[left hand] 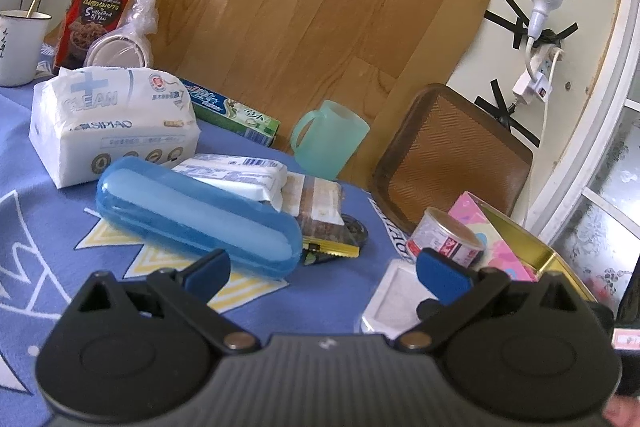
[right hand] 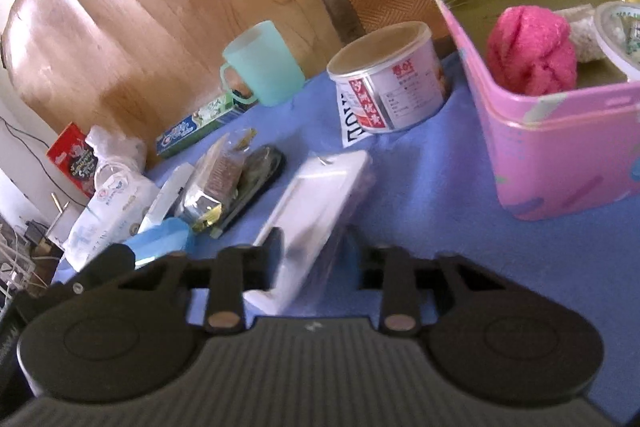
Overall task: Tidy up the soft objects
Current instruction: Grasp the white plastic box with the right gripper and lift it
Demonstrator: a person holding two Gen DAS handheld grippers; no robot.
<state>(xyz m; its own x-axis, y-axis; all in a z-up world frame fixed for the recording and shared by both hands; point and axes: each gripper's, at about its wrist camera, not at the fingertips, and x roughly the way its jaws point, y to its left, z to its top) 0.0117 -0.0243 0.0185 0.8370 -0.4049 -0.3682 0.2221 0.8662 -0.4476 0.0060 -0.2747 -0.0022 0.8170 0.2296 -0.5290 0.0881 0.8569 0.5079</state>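
Gripping the white packet (right hand: 316,211) lengthwise in my right gripper (right hand: 316,259), I see the pink tin (right hand: 560,163) far right, left gripper (left hand: 320,267) open.

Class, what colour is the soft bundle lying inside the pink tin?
Bright pink, a soft bundle in the pink tin; the right wrist view shows it best.

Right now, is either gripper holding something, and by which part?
The left gripper is open and holds nothing. The right gripper grips the white flat packet at its near end.
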